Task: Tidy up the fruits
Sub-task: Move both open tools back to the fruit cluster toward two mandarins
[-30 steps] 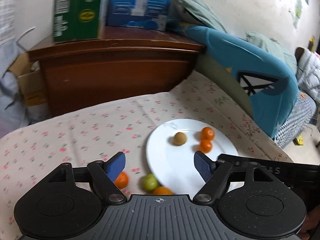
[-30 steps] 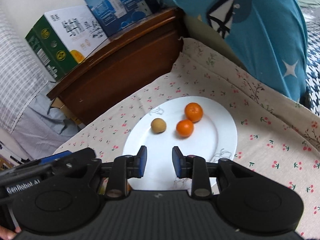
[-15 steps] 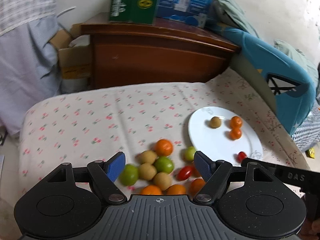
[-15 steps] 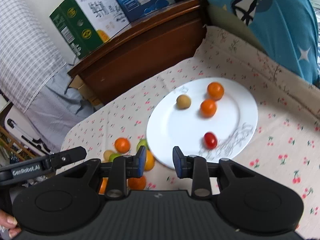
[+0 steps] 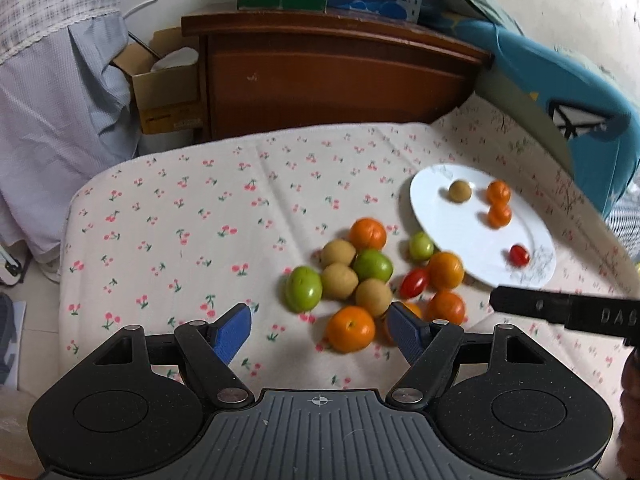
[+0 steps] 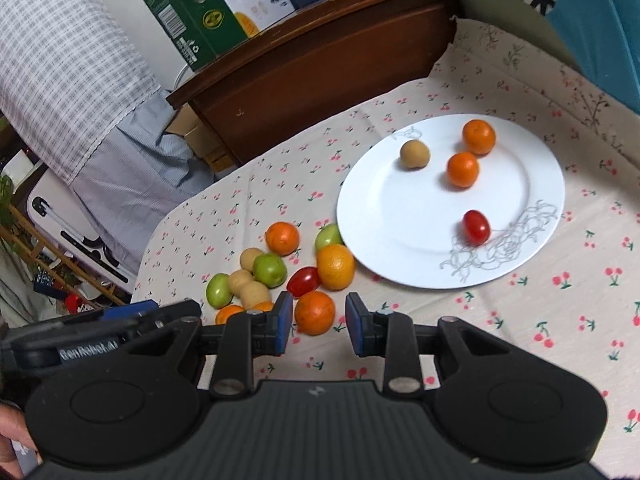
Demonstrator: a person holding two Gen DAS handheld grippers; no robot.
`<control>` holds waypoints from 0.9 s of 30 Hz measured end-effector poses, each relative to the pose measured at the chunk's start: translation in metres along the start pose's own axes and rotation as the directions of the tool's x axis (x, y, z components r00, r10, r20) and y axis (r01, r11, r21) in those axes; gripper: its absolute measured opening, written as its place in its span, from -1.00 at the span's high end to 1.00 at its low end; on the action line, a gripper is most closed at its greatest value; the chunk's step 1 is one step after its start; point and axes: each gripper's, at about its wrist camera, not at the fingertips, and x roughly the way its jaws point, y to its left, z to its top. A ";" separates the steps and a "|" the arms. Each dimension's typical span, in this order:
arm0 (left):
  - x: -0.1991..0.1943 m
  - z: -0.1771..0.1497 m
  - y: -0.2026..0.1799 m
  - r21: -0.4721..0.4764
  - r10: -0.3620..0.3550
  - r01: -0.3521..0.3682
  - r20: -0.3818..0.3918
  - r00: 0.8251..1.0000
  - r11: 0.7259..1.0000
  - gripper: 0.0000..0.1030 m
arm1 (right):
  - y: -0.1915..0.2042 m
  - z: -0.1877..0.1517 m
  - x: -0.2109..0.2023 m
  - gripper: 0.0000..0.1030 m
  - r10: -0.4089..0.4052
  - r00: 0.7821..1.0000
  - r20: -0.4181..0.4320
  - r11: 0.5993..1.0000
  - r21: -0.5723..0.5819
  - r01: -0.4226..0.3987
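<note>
left gripper (image 5: 318,334): now over the fruit pile (image 5: 362,276) left of the white plate (image 5: 460,232), jaws closing slightly, nothing gripped | cherry tomato (image 6: 476,227): now on plate's near side | right gripper (image 6: 318,328): pulled back toward near edge, an orange (image 6: 315,312) beyond its tips

I see a round white plate (image 6: 360,216) with thin grey squiggly lines on one side. On it sit two orange fruits (image 6: 463,169), one tan round fruit (image 6: 415,154) and one red little tomato (image 6: 476,227). The cream cloth (image 5: 180,220) has a pattern of small red cherries with green stems. My black grippers have blue pads (image 5: 232,334). The wooden headboard (image 5: 320,76) is dark reddish brown.
</note>
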 end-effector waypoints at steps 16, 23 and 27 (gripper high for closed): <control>0.026 -0.013 -0.006 0.069 -0.033 0.036 -0.039 0.999 0.997 -0.01 | 0.007 -0.006 0.026 0.41 -0.023 0.999 -0.049 1.000 -0.008 0.023; 0.033 -0.014 -0.008 0.089 -0.049 0.052 -0.032 0.998 0.995 0.03 | 0.012 -0.008 0.036 0.41 -0.041 0.998 -0.047 0.998 -0.050 0.038; 0.036 -0.014 -0.009 0.098 -0.055 0.057 -0.030 0.998 0.993 0.10 | 0.012 -0.008 0.040 0.41 -0.042 0.998 -0.050 0.998 -0.053 0.039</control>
